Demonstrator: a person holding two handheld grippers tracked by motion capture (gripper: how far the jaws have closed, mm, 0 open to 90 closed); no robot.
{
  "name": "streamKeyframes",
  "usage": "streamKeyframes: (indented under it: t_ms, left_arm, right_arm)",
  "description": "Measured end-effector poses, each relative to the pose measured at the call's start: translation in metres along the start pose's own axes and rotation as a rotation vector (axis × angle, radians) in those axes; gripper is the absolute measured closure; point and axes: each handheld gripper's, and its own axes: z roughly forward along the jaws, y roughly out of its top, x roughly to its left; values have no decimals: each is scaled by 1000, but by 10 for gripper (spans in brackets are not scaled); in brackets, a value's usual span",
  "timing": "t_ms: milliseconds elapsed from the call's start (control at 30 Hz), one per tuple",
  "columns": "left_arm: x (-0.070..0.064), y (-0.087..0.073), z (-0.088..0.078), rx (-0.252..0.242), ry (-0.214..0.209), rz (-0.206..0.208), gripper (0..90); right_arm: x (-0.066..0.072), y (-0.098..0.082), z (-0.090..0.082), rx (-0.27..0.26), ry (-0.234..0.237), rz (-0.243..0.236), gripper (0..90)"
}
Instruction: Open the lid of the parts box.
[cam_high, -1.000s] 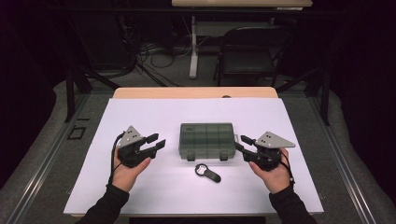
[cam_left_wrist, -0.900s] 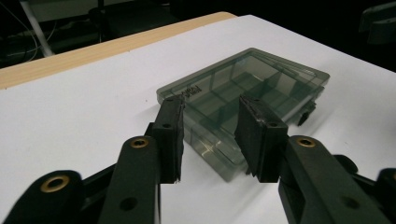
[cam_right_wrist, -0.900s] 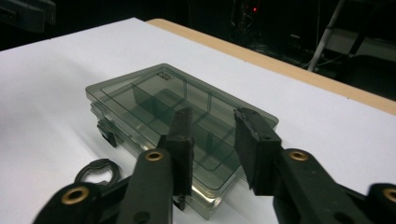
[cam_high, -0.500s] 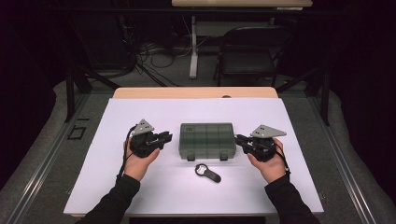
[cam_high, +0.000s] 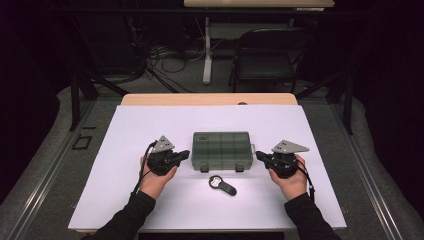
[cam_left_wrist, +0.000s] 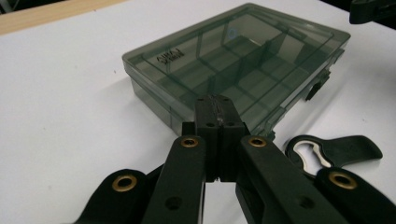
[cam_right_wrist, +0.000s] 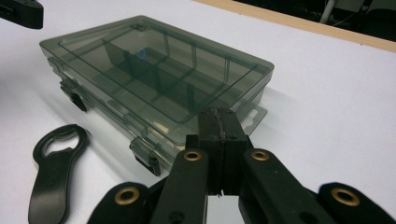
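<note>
1. Flanking the smoky plastic box (cam_high: 222, 151) at the middle of the desk (cam_high: 125, 200), we are bringing one gripper to each of its short ends, its lid down and latched.
2. We are judging this as the approach step; next we are needing to nudge the tips in against the box ends or towards its front latches.
3. Our left gripper (cam_high: 186, 154) is just finishing closing, its jaws pressed together on nothing, its tip just beside the box's left end.
4. Our right gripper (cam_high: 259, 155) is likewise closing, pinching nothing, beside the right end.
5. A bottle opener (cam_high: 222, 184) is lying nearer the desk's front edge.
</note>
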Motion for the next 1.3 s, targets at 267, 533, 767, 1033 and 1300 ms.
streamKeyframes:
  t_ms: [267, 533, 767, 1033, 1300]
  left_arm:
    - [-1, -9, 3, 36, 10, 9, 900]
    - [1, -17, 12, 89, 12, 8, 900]
    - [1, -20, 16, 112, 9, 11, 900]
    - [-2, -20, 18, 115, 3, 11, 900]
    - [-5, -18, 18, 108, -14, 21, 900]
  right_arm:
    - [2, -6, 5, 37, -16, -27, 900]
    - [-1, -15, 13, 91, 4, -35, 900]
    - [2, -17, 18, 121, 17, -48, 900]
    - [2, -18, 18, 131, 25, -39, 900]
    - [3, -16, 18, 117, 52, -33, 900]
